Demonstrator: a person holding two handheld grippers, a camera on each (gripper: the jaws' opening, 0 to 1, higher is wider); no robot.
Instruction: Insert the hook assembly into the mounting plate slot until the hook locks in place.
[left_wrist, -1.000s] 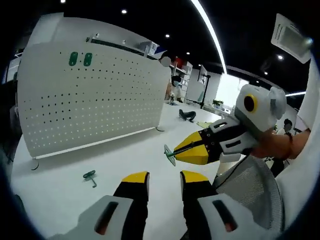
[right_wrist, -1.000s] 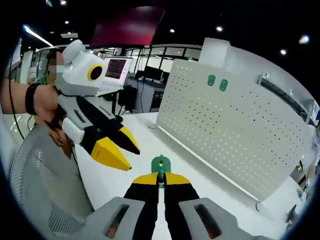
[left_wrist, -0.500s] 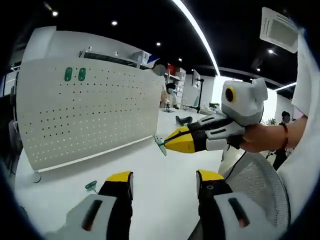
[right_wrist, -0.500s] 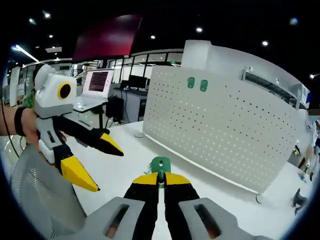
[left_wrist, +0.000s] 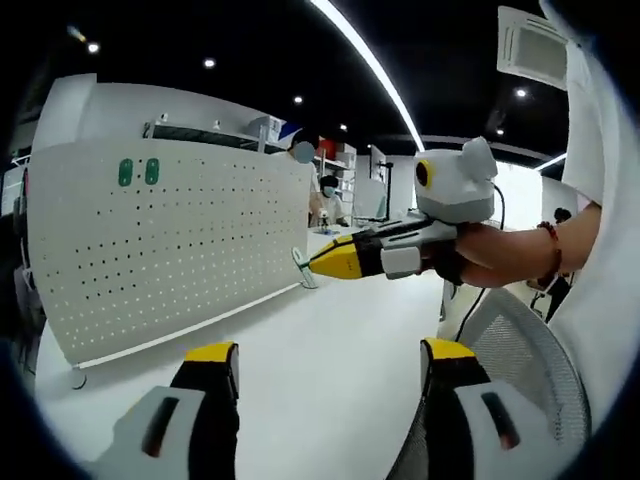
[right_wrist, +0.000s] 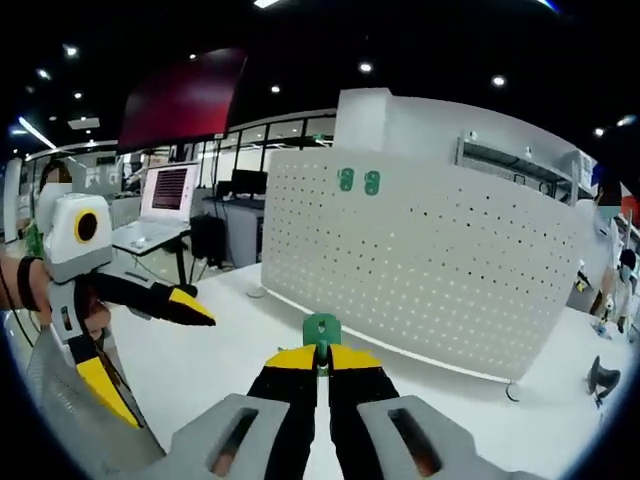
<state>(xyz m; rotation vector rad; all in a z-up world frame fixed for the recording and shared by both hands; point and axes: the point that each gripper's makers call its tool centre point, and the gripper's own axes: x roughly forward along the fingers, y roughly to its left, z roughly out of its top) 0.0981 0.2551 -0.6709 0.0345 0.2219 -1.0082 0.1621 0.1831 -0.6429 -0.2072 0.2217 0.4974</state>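
Bright even ceiling light (left_wrist: 365, 62), dark ceiling, soft shadows, strong fisheye bending at edges, sharp focus

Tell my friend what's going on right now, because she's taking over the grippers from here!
Right gripper: jaws shut on a green hook, held up in front of the white pegboard, not touching it.
Left gripper: jaws wide open, holding nothing, off to the side.
Pegboard stands upright on the white table. Two green hooks already sit near its top edge.
Done: hook picked up and brought toward the board.
Left: push the hook into a slot until it locks, keeping the board in sight.
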